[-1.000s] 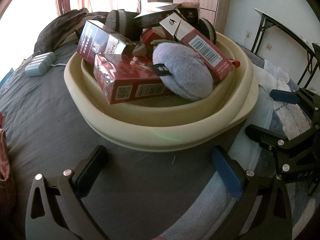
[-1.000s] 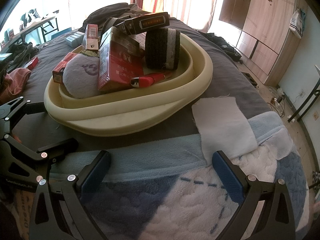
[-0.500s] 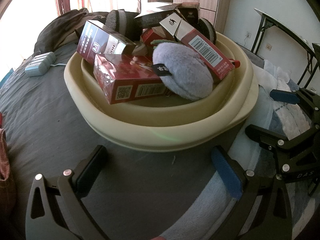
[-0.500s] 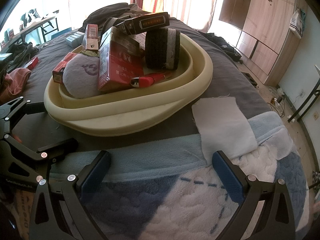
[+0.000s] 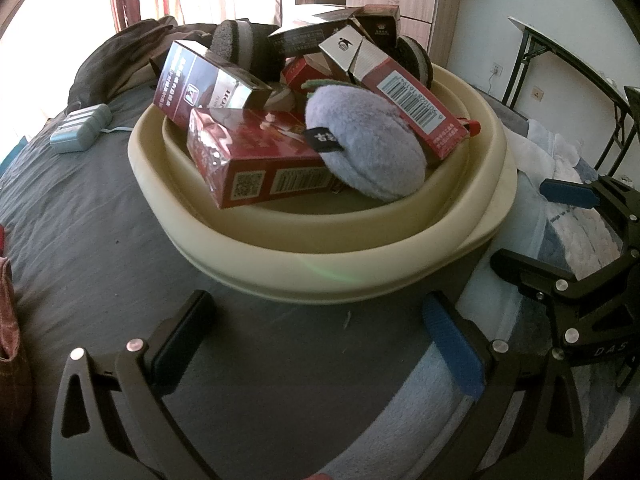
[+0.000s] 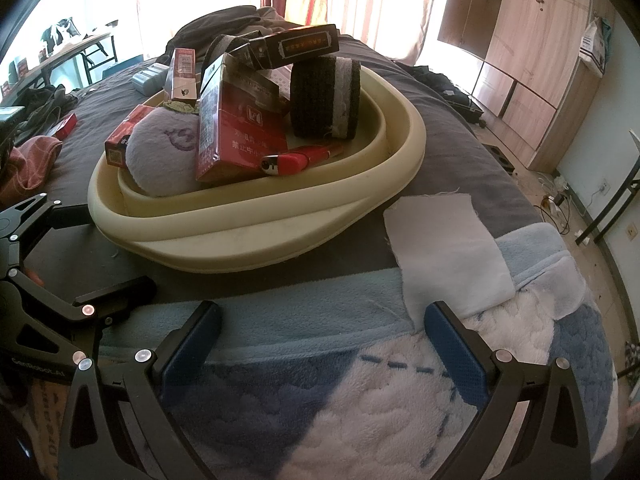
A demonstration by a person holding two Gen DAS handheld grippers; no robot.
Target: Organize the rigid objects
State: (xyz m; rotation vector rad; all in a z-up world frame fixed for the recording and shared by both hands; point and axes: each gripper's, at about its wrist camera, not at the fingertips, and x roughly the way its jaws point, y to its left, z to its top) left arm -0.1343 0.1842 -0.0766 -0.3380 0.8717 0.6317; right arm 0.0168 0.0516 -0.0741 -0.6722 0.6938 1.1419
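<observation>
Right now you are holding both tongs open and empty, hovering low over the bed (image 5: 100, 220) just near the cream basin (image 5: 360, 272). Your left tongs (image 5: 320, 340) are facing its near rim over the grey sheet, and your right tongs (image 6: 320, 344) are sitting over the blue fleece blanket (image 6: 320, 320), with a white cloth (image 6: 444, 248) lying just beyond the right pad.

Everything you are sorting is heaped inside the basin. The red carton (image 5: 264, 164) lying at the near edge looks like thin glossy card: light, stiff across its short faces but likely to crush if you squeeze the broad ones hard. I would pinch it across the narrow sides, near the middle. The long barcode box (image 5: 408, 104) is leaning on the purple plush pad (image 5: 364, 148), so lifting either may make the other slide. The plush is soft and fuzzy and will give under the pads; it is hardly a rigid thing, so treat it as an obstacle.

From the right view, the red lighter (image 6: 296, 162) is lying flat on the basin floor, smooth, small and probably slippery; take it across its width. The black and white roll (image 6: 326, 96) is standing on its rim behind it, with a dark box (image 6: 304, 44) balancing on top, which looks ready to topple if you nudge the stack.
</observation>
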